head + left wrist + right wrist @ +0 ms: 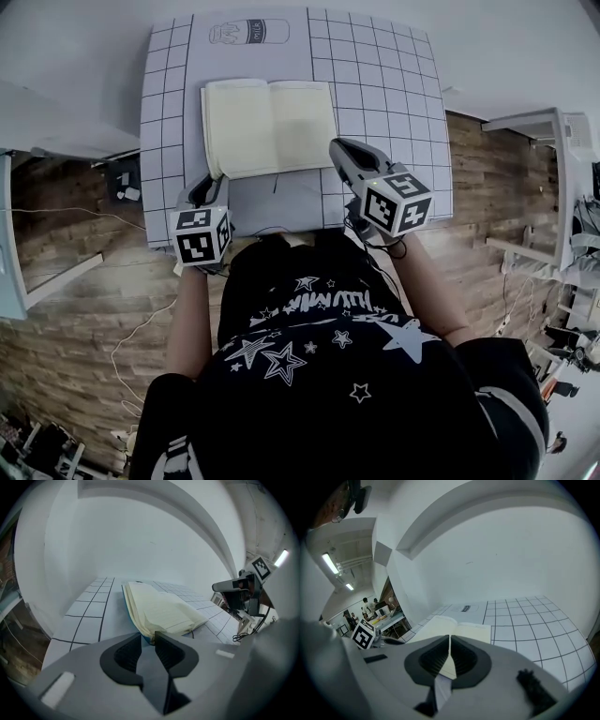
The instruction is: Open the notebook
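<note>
Notebook (270, 127) lies open flat, so you look done. Your left gripper (147, 637) is slightly spread and empty; your right gripper (449, 638) is pressed together.

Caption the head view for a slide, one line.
Open notebook on the gridded mat; left gripper and right gripper at its near corners.

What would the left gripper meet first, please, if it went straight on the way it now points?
Probably the near corner of the open notebook, which lies just beyond the slightly parted jaws of the left gripper.
</note>
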`<state>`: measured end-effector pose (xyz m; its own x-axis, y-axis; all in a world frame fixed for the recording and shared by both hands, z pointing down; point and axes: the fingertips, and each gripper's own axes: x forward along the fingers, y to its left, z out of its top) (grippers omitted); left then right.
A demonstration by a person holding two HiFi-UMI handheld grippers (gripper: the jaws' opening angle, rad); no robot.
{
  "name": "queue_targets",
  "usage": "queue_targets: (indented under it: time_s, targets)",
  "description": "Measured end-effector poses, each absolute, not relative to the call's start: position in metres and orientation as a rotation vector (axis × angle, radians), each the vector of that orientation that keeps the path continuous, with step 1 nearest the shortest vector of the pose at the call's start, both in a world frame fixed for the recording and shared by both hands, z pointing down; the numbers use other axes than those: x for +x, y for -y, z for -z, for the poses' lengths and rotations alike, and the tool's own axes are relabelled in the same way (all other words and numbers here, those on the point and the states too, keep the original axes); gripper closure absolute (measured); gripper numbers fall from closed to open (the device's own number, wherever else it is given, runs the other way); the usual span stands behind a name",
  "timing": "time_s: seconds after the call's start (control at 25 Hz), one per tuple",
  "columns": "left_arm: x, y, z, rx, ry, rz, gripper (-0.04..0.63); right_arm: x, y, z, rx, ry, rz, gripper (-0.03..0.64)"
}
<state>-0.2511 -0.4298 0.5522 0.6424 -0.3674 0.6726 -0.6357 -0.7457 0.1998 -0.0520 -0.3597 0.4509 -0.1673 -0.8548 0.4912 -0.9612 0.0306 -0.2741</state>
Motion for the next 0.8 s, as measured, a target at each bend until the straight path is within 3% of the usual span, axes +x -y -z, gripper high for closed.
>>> queue_targets:
  time_s: [0.24,0.8]
  targets:
    - [-0.26,0.435,-0.567,2.459,0.902,-1.022,0.442,-0.045,0.365,-0.451,1.882,2.119,-0.815,0.597]
    - [-0.247,0.434,-0.513,2.515,1.152,-1.032,0.465,0.003,0.361,-0.435,1.822,2.24,-0.755,0.597]
